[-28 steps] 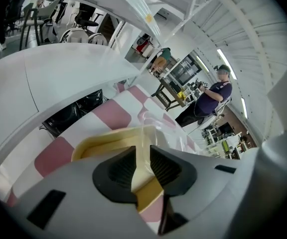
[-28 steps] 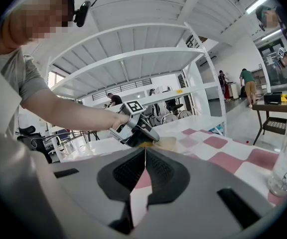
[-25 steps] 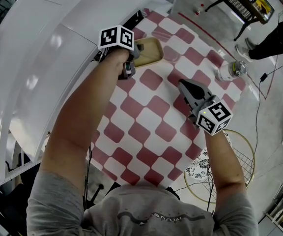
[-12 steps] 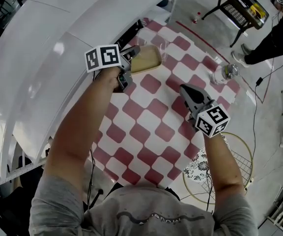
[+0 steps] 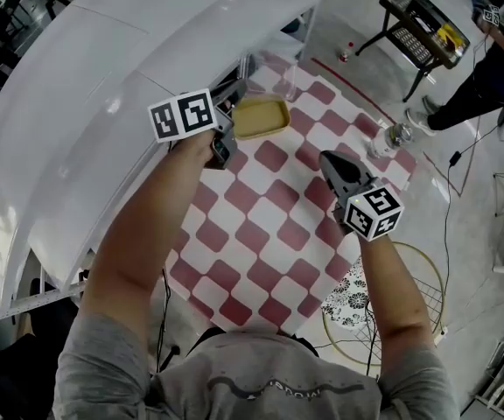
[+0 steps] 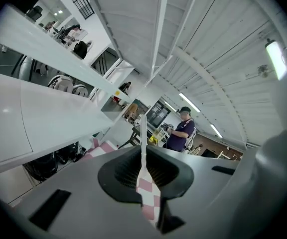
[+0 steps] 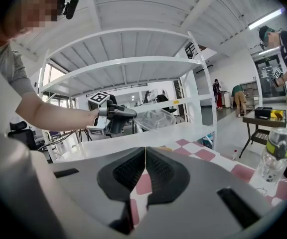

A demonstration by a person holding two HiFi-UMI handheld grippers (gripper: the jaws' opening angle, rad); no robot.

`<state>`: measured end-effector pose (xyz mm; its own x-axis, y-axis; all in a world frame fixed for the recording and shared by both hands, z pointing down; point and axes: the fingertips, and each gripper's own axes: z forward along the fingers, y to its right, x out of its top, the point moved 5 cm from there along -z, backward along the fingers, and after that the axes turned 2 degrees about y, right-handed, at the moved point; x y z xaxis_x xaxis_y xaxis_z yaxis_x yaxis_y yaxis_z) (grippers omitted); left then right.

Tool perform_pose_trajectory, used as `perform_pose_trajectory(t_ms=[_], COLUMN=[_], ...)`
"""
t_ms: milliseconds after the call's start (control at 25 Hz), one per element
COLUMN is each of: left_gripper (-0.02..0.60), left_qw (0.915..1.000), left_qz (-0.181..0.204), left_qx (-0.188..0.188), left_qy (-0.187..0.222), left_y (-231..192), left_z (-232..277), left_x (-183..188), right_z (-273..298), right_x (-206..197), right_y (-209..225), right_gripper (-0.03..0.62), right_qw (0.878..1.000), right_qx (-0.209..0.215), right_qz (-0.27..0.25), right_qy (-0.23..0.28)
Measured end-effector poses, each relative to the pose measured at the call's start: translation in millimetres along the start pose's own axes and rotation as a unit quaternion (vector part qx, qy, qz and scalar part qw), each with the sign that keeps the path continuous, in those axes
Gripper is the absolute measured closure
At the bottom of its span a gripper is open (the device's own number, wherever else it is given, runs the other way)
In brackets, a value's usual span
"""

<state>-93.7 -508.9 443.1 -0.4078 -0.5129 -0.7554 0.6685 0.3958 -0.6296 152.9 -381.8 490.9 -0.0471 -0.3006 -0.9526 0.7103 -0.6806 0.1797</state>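
Clear plastic lid (image 7: 153, 117), probably a lid, edge pinched in left gripper (image 6: 143, 157), above yellow tray (image 5: 261, 118). Right gripper (image 7: 144, 164) jaws together, empty.

The clear lid (image 6: 143, 138) shows only as a thin edge in the left gripper view, and the yellow tray (image 7: 165, 148) is mostly hidden behind the right gripper (image 7: 144, 153).

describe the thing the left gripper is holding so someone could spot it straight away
Start at the white shelf rack over the red-and-white checked table; the left gripper is raised at its front edge. Its fingers pinch a clear plastic lid, held in the air near the yellow tray. Unlike the opaque tray lying on the table, it is see-through and lifted.
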Motion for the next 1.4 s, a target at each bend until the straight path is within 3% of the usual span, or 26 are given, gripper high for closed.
perform_pose_trajectory(t_ms=[800, 1040, 1400], left_gripper=[0.541, 0.541, 0.541], left_qw=[0.9952, 0.9912, 0.9884], left_qz=[0.07, 0.101, 0.117], left_qx=[-0.039, -0.051, -0.067], left_qy=[0.056, 0.069, 0.07], left_y=[82, 105, 120], left_z=[-81, -111, -154], left_x=[48, 45, 25], right_z=[-35, -52, -70], right_x=[65, 73, 79], right_y=[-44, -63, -89], right_gripper=[0.568, 0.568, 0.568], right_qw=[0.999, 0.998, 0.998], right_qx=[-0.02, -0.028, -0.037], right_qz=[-0.037, -0.044, -0.045], right_qy=[0.02, 0.023, 0.025])
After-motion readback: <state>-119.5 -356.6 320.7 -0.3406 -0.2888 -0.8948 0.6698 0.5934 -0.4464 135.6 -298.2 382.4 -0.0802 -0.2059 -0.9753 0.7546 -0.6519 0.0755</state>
